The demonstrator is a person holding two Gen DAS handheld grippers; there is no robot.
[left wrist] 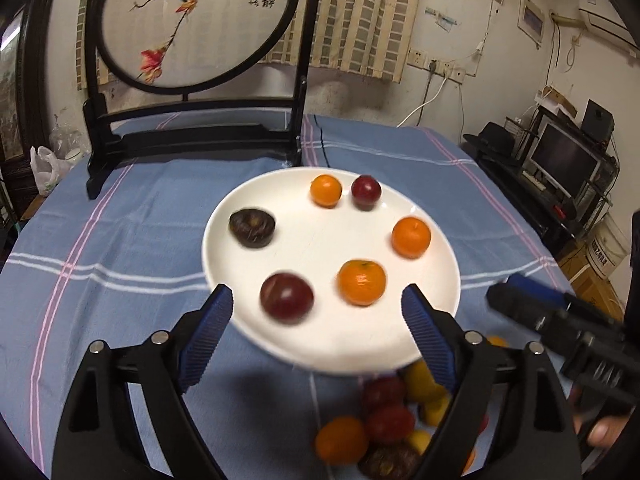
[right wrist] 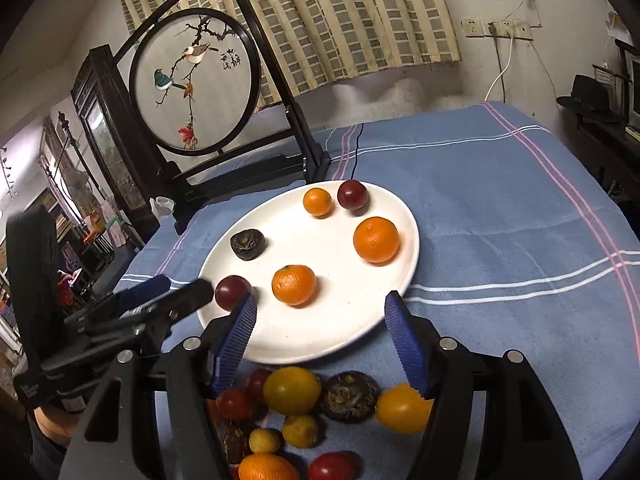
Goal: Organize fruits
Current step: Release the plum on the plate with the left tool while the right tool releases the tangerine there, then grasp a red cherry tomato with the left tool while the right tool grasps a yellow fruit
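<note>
A white plate (left wrist: 320,344) (right wrist: 340,332) on the blue cloth holds three oranges, two dark red plums and a dark brown fruit (left wrist: 252,227) (right wrist: 247,243). A red plum (left wrist: 286,298) (right wrist: 233,290) and an orange (left wrist: 362,282) (right wrist: 294,284) lie at the plate's near side. My left gripper (left wrist: 318,310) is open and empty, just above the near plate edge. My right gripper (right wrist: 320,314) is open and empty over the near rim. A loose pile of fruits (right wrist: 312,412) (left wrist: 392,420) lies on the cloth in front of the plate.
A black framed embroidery screen (left wrist: 192,40) (right wrist: 196,84) stands at the back of the table. The right gripper shows at the right of the left wrist view (left wrist: 552,320); the left gripper shows at the left of the right wrist view (right wrist: 132,312).
</note>
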